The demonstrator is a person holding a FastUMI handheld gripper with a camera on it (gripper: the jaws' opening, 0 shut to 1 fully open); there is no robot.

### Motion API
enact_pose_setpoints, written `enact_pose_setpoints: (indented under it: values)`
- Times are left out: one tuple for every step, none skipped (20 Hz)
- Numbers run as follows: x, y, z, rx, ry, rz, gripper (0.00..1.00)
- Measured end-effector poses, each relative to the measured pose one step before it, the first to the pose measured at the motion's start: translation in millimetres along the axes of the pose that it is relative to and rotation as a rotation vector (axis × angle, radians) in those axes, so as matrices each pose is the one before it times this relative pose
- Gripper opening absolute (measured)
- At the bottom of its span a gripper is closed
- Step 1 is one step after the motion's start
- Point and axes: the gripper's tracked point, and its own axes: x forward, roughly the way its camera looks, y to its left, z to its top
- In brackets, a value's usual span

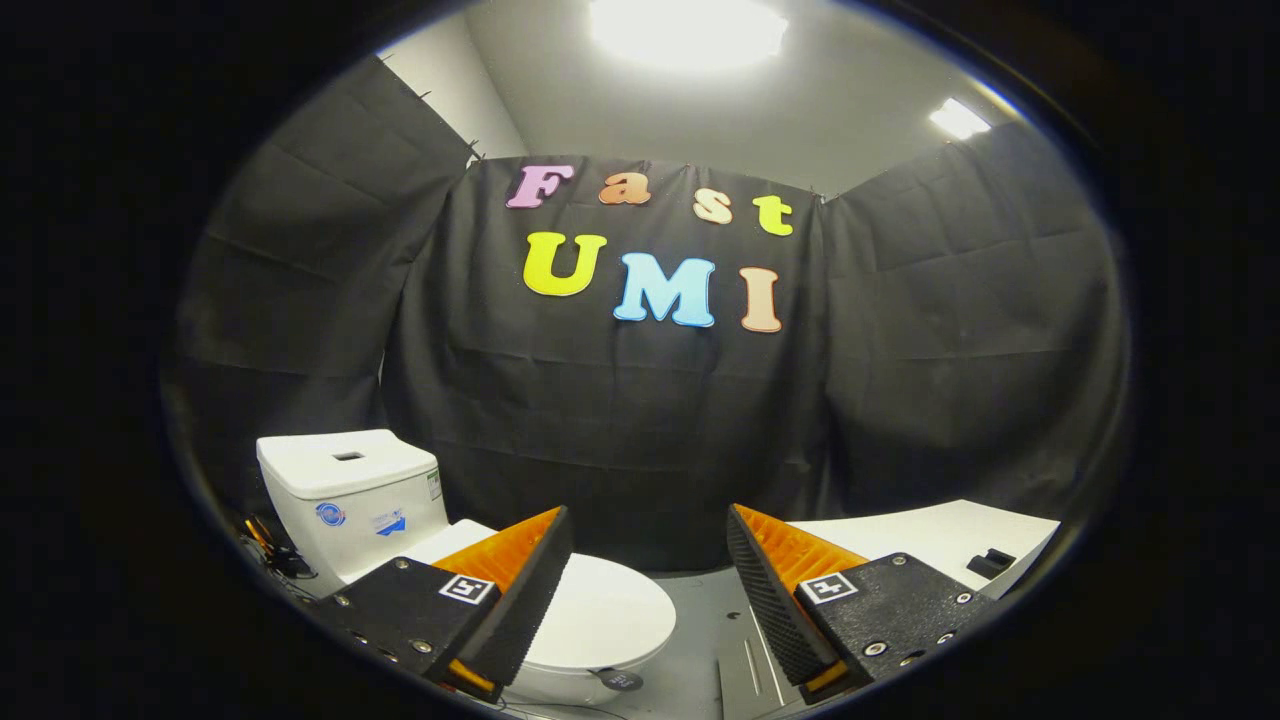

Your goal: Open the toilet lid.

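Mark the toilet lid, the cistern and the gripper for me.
toilet lid [610, 610]: gripper view, flat top of the closed lid.
cistern [350, 500]: gripper view, its front wall.
gripper [648, 590]: gripper view, open gap midway between the fingertips.

Gripper [648, 585] held level and facing forward, its two fingers [520, 600] spread wide apart — jaws open with nothing between them — each finger showing a black ribbed pad on the inner face, an orange body behind it and a black mount bearing a square marker.
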Motion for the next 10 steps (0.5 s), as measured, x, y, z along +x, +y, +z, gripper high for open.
enact_pose_setpoints:
  values:
    - [-0.36, -0.16, 0.56, 0.00196, 0.00065, -0.00036, 0.95]
    - [-0.49, -0.65, 1.0, 0.00208, -0.00069, 0.00073, 0.95]
    - [-0.31, -0.76, 0.25, 0.00272, -0.00145, -0.00173, 0.95]
    - [0.05, -0.76, 0.9, 0.0036, -0.00236, -0.00217, 0.95]
    - [-0.48, -1.07, 0.75, 0.00464, -0.00268, -0.00275, 0.95]
    - [0.65, -0.92, -0.23, 0.00284, -0.00271, -0.00284, 0.95]
    - [-0.35, -1.25, 0.34, 0.00126, -0.00091, -0.00366, 0.95]
    - [-0.07, -0.44, -0.16, 0.00231, -0.00111, -0.00146, 0.95]
    - [-0.05, -0.02, 0.38, 0.00424, -0.00101, 0.0001, 0.95]
    - [-0.62, 1.14, 0.7, 0.00754, -0.00074, 0.00194, 0.95]
